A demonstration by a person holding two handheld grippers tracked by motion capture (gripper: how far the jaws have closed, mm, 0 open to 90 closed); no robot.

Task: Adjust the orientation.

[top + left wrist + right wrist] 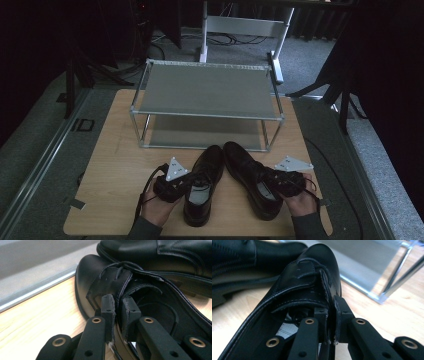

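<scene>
Two black leather lace-up shoes stand side by side on the wooden table [115,165], toes pointing at the shelf. My left gripper [176,183] is shut on the upper edge of the left shoe [204,182]; in the left gripper view the pads [108,312] pinch the leather flap beside the laces of that left shoe [100,282]. My right gripper [280,181] is shut on the right shoe [247,175]; in the right gripper view the fingertips [340,312] clamp the side wall of the right shoe [304,280] near its opening.
A grey two-tier metal shoe rack [206,90] stands at the back of the table, both tiers bare. A white frame [245,25] stands on the floor behind it. Dark curtains and stands surround the table.
</scene>
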